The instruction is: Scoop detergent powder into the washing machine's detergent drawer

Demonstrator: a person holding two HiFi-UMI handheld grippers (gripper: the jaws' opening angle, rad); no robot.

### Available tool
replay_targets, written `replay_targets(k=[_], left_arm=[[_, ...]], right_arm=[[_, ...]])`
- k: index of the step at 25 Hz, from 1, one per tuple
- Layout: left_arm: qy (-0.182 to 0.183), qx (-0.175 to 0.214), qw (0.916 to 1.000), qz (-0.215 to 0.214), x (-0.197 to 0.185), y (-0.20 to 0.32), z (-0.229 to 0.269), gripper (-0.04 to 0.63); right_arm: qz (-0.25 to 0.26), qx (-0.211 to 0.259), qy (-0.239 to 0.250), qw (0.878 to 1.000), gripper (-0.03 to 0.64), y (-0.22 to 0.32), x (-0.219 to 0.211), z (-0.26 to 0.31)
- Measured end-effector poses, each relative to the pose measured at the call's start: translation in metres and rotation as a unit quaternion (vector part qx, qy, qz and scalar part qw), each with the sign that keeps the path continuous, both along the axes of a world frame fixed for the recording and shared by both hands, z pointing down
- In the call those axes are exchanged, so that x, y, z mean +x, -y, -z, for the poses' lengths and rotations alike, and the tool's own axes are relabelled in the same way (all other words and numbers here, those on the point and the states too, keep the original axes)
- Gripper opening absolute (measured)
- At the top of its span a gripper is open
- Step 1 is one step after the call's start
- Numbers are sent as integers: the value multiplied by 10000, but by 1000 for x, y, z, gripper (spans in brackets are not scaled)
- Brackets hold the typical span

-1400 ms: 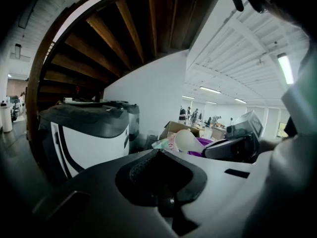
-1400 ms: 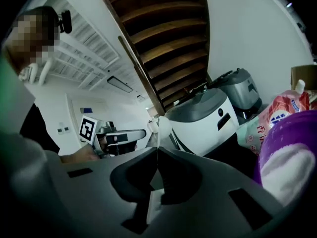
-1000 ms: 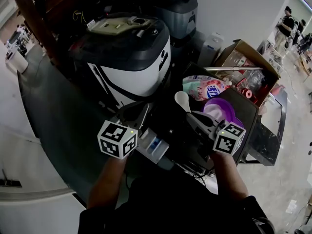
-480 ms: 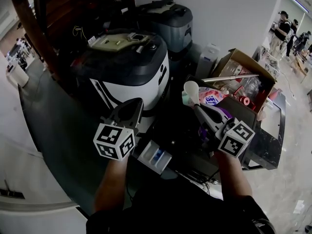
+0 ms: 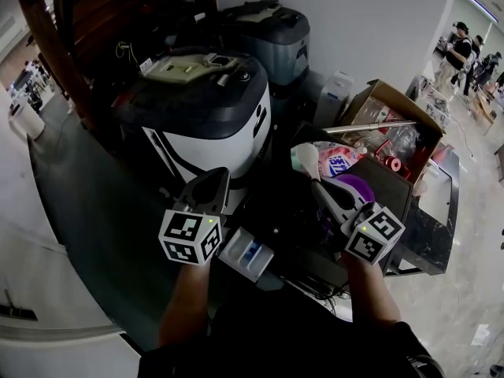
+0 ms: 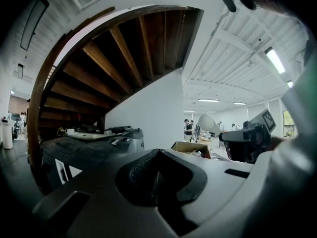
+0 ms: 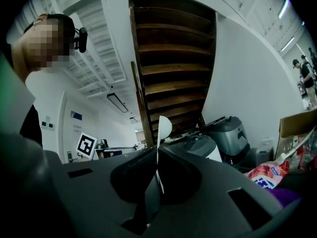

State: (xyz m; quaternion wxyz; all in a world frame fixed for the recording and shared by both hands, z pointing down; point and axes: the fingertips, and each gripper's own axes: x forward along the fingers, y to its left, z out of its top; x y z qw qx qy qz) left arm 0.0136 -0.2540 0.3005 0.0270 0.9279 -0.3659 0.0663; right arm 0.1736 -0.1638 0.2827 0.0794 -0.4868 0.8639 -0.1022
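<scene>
I've raised the scoop (image 5: 305,160), clamped in the right gripper (image 5: 321,189) jaws, off the two-o'clock detergent bag (image 5: 340,161); left gripper (image 5: 214,181) jaws closed, empty; drawer (image 5: 248,254) next.

- this is looking like an open workshop or test hall.
- two washers (image 5: 206,109) are standing beside a wooden stair (image 7: 171,58).
- a cluttered box (image 5: 394,101) is sitting by them.
- people (image 5: 457,47) are standing far off under strip lights (image 6: 276,60).
</scene>
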Motion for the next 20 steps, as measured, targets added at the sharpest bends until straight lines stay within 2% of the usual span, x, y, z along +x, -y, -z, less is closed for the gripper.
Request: replay_targets(k=[20], left_arm=[[-5, -194, 9996, -187, 15, -7, -11, 8]], right_arm=[[26, -92, -51, 9999, 17, -8, 5, -12]])
